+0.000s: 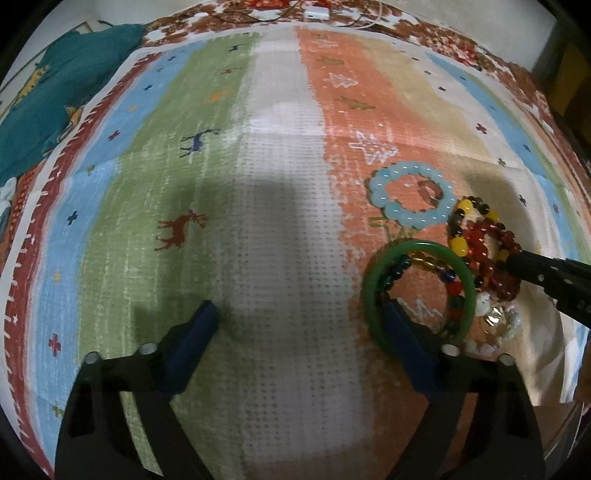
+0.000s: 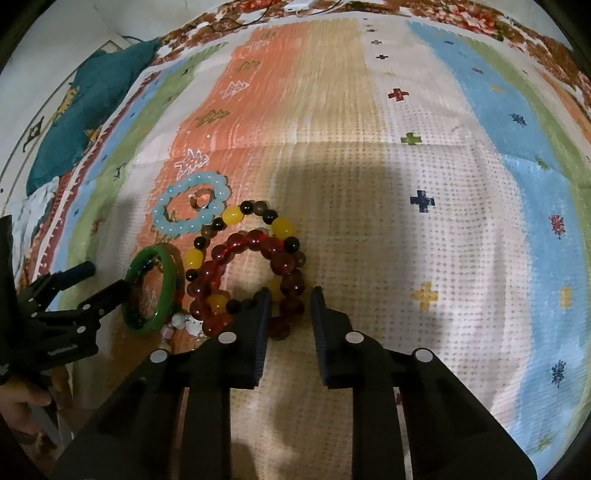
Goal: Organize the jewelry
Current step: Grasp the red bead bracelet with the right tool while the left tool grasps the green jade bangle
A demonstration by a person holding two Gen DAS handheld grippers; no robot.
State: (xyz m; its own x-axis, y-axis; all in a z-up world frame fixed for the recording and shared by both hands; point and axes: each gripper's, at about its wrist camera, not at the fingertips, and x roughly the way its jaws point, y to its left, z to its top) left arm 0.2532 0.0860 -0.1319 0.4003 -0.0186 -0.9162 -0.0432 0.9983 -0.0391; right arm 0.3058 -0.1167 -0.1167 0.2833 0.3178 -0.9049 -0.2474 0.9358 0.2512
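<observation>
A pile of bracelets lies on the striped cloth. A green bangle (image 1: 417, 291) (image 2: 151, 291) lies over a multicoloured bead bracelet (image 1: 452, 286). My left gripper (image 1: 299, 310) is open, and its right finger (image 1: 402, 328) reaches inside the bangle. A pale blue bead bracelet (image 1: 410, 194) (image 2: 192, 208) lies farther away. A dark red bead bracelet (image 2: 251, 280) (image 1: 491, 258) overlaps a yellow-and-black one (image 2: 236, 221) (image 1: 461, 221). My right gripper (image 2: 290, 295) is open with the red beads between its fingertips. White beads (image 1: 491, 321) lie near the bangle.
The striped patterned cloth (image 1: 280, 221) (image 2: 406, 184) covers a floral surface. A teal cushion (image 1: 55, 99) (image 2: 85, 110) lies at the far left. A white device with cables (image 1: 317, 13) sits at the far edge.
</observation>
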